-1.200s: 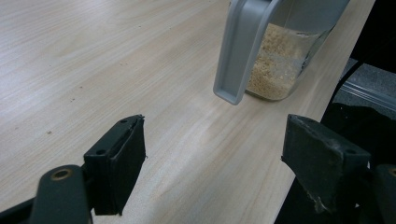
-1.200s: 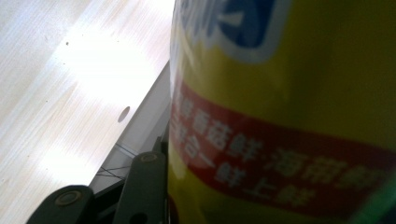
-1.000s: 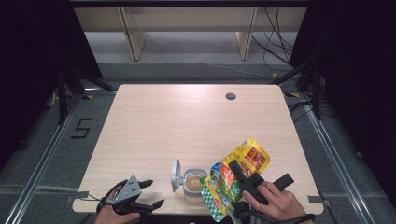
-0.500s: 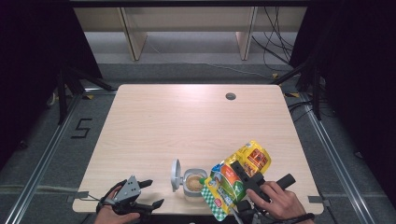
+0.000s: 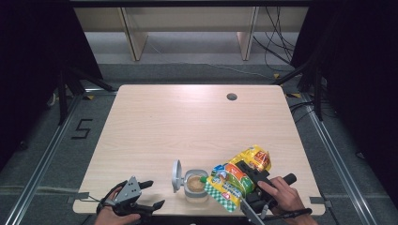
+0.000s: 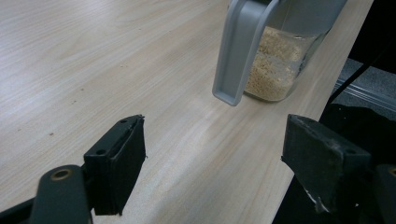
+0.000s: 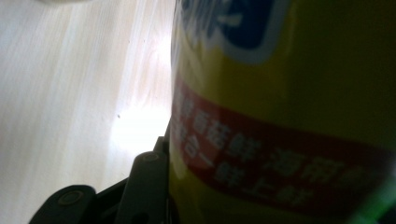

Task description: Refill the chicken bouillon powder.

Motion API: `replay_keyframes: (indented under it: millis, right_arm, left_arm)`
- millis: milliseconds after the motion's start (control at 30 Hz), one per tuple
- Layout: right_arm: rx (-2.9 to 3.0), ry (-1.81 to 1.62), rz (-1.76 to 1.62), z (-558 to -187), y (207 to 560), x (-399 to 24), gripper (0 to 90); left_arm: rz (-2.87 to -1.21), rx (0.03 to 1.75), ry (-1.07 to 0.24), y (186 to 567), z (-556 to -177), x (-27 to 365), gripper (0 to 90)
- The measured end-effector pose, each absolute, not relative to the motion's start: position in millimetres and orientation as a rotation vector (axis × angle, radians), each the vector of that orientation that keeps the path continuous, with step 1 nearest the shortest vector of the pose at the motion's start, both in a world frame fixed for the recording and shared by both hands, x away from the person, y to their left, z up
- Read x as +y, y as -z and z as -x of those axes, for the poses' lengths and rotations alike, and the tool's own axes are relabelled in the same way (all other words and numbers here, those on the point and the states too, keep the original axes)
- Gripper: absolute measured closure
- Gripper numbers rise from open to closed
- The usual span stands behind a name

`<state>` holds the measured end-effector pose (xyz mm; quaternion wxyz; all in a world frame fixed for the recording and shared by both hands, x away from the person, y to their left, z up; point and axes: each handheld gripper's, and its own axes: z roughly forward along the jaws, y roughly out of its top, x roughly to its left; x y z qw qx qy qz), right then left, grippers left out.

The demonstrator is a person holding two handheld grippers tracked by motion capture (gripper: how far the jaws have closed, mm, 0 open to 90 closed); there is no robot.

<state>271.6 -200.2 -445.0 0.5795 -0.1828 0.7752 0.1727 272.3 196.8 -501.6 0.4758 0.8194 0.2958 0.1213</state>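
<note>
A clear jar (image 5: 195, 186) part full of pale grains stands near the table's front edge, its grey hinged lid (image 5: 176, 176) swung open to the left. My right gripper (image 5: 252, 177) is shut on a yellow, green and red snack bag (image 5: 233, 179), held tilted with its lower end beside the jar's mouth. In the right gripper view the bag (image 7: 280, 116) looms close, pressed against one black jaw. My left gripper (image 5: 154, 193) rests at the front left, open with nothing in it. In the left gripper view, the jar (image 6: 280, 60) and lid (image 6: 243, 51) stand beyond my left gripper (image 6: 215, 163).
The wooden table (image 5: 187, 122) has a round cable hole (image 5: 231, 97) at the far right. The front edge lies right below both hands. Shelving legs and cables stand on the floor behind the table.
My right hand has shifted a little and dipped with the bag toward the jar. The left gripper has stayed where it was.
</note>
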Motion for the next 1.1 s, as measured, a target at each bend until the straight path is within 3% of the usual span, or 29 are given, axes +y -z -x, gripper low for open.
replay_keyframes:
  millis: [433, 767, 1100]
  right_arm:
    - [1.900, -0.658, 0.309, -292, 452, -218, 68.0]
    - [1.981, -1.136, -0.100, -313, 460, -230, 70.4]
    - [1.949, -1.386, -0.444, -344, 476, -241, 73.4]
  left_arm:
    - [-2.015, 0.712, -0.301, 502, -273, 197, 21.0]
    - [-2.025, 0.708, -0.295, 502, -274, 197, 21.0]
    - [-2.013, 0.717, -0.295, 503, -274, 196, 21.0]
